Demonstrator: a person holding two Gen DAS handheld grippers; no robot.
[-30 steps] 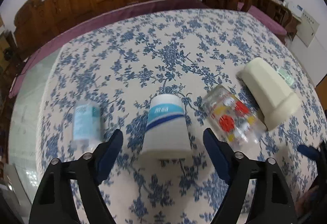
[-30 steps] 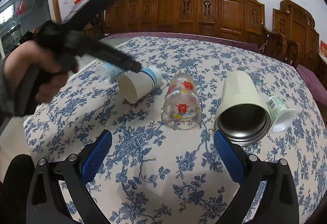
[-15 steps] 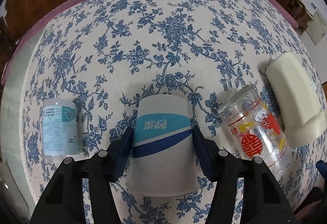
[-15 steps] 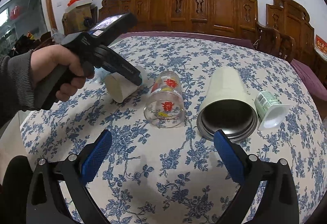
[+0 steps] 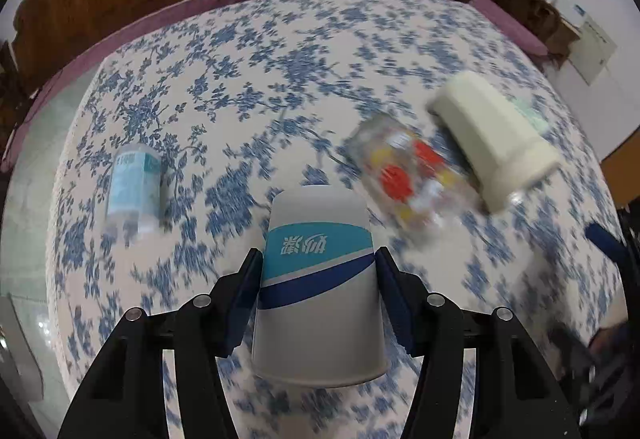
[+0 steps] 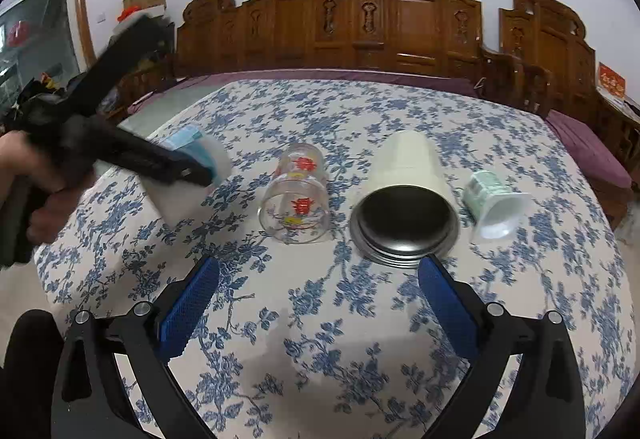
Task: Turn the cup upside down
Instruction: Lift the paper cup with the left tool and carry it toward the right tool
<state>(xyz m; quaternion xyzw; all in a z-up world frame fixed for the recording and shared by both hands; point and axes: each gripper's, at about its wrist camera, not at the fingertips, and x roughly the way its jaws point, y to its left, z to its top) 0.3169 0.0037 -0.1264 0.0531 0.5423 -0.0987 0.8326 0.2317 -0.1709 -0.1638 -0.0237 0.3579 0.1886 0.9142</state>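
Left wrist view, left to right: small plastic bottle (image 5: 134,191) with pale blue label lies on its side near the left edge of the desk (image 5: 280,51), which carries a blue floral cloth. Just right of it, left tongs (image 5: 318,289) clamped on the paper cup (image 5: 318,287): both blue pads pressed against its sides. Cup is white with teal and navy band, rim toward the camera, base pointing away, lifted off the cloth. Right of that, clear glass cup (image 5: 404,175) with red and yellow print on its side, blurred. Further right, cream tumbler (image 5: 492,135) on its side near the right edge, just beside the glass.

Right wrist view, left to right: hand (image 6: 28,191) gripping the left tongs handle at the left edge, paper cup (image 6: 196,175) between the tips above the cloth, blurred. Glass cup (image 6: 298,199) lies mid-desk, mouth toward the camera. Next, cream tumbler (image 6: 404,195) on its side, dark metal interior facing the camera. Small white and green plastic cup (image 6: 494,205) on its side just right of the tumbler, near the right edge. Right tongs (image 6: 316,303) wide apart, nothing between the blue pads, above the near edge of the desk (image 6: 320,339). Carved wooden chairs (image 6: 400,23) behind the far edge.
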